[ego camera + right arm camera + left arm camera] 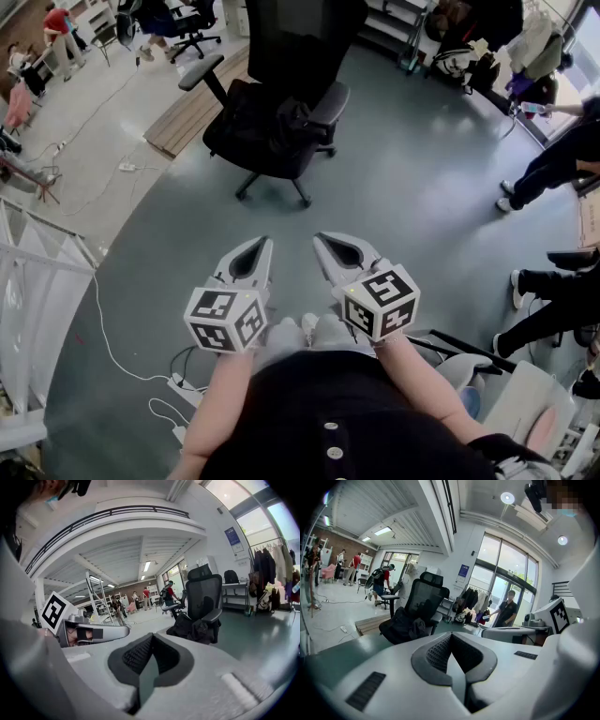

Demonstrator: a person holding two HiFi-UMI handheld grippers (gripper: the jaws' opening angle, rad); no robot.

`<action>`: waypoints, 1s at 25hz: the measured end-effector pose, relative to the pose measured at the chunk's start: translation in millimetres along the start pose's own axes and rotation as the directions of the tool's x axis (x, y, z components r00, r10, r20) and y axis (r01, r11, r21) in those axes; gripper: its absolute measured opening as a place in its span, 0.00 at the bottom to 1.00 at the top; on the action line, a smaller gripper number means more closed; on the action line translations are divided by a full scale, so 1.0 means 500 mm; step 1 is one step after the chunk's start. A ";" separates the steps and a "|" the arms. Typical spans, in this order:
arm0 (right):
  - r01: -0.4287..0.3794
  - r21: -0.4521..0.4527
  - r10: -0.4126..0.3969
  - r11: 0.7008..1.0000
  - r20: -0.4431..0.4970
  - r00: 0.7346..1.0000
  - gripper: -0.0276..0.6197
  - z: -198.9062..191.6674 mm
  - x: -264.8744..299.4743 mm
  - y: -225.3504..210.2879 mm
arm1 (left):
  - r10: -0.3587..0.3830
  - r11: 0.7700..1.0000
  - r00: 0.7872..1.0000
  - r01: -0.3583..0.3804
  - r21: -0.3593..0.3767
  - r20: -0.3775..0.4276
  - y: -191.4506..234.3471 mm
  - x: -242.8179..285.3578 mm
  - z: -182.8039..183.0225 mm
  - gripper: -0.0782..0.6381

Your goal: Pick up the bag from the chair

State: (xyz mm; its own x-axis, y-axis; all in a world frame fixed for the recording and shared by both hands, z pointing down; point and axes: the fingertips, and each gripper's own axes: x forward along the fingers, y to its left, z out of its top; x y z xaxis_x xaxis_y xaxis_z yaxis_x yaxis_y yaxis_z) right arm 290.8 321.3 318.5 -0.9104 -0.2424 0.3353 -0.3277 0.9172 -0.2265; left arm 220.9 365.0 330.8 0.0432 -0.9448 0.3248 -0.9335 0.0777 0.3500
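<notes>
Left gripper (255, 248) is pointing forward, jaws pressed together and holding nothing. Black bag (267, 120) is slumping on the seat of the mesh-backed chair (302, 37), well ahead. It looks like soft fabric, probably light and yielding, best pinched at a raised fold or strap. Right gripper (330, 246) is likewise sitting closed and empty.

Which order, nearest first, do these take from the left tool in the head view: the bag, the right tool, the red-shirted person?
1. right tool, just beside it.
2. bag, ahead on the chair.
3. red-shirted person, far upper left.
</notes>
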 end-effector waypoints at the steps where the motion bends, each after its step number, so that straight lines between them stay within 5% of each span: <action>1: 0.002 0.001 -0.002 1.000 0.001 1.000 0.04 0.000 0.000 -0.001 | 0.001 1.000 1.000 -0.001 0.003 -0.002 -0.003 0.001 -0.001 0.13; 17: -0.027 0.043 0.024 0.999 0.057 0.998 0.04 0.016 0.004 0.032 | -0.071 0.997 0.997 0.070 0.015 0.036 -0.016 -0.020 0.011 0.13; 25: 0.014 0.056 -0.018 0.998 0.068 0.998 0.04 0.006 0.035 0.052 | -0.079 0.997 0.997 0.079 0.014 -0.010 0.026 -0.039 -0.011 0.13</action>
State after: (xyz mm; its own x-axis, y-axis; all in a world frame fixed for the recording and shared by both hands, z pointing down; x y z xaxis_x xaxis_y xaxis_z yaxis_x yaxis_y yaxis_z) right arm 265.5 340.2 315.8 -0.9194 -0.2796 0.2766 -0.3541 0.8945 -0.2728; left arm 209.6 386.2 333.7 0.1197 -0.9449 0.3047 -0.9321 -0.0013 0.3623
